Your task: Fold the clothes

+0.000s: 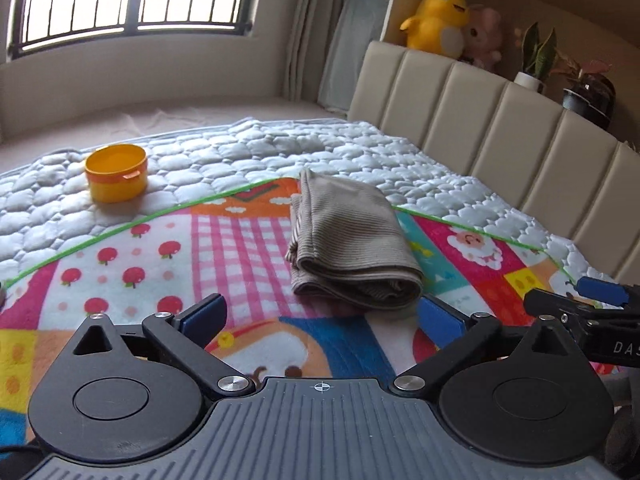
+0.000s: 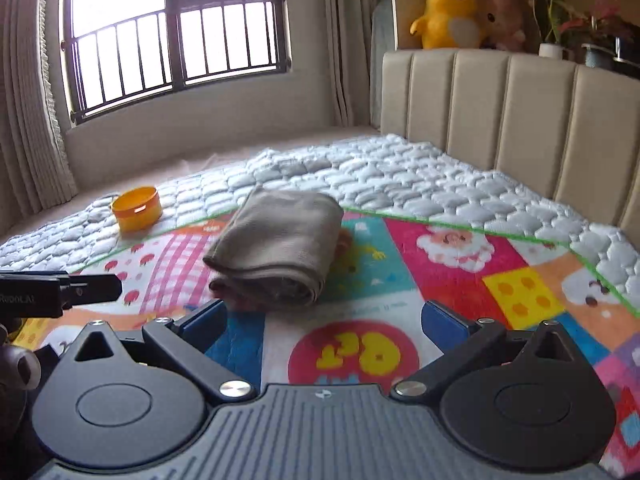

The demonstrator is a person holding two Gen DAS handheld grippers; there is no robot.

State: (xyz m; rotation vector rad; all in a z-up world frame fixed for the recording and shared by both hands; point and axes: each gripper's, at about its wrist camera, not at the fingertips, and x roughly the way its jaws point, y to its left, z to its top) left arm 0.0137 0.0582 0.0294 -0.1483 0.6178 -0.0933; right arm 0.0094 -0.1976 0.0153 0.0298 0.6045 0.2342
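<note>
A folded grey-brown ribbed garment point(image 1: 352, 244) lies on the colourful patterned mat point(image 1: 160, 256) on the bed. It also shows in the right wrist view point(image 2: 276, 248) as a compact folded stack. My left gripper point(image 1: 320, 318) is open and empty, just short of the garment's near edge. My right gripper point(image 2: 326, 320) is open and empty, near the garment's front right corner. The right gripper's finger shows at the right edge of the left wrist view point(image 1: 592, 304). The left gripper's finger shows at the left edge of the right wrist view point(image 2: 80, 290).
An orange round tub point(image 1: 117, 178) stands on the white quilted bedcover point(image 1: 280, 152) to the far left, also in the right wrist view point(image 2: 137, 208). A beige padded headboard point(image 1: 500, 120) runs along the right. Plush toys and plants sit on the shelf above it.
</note>
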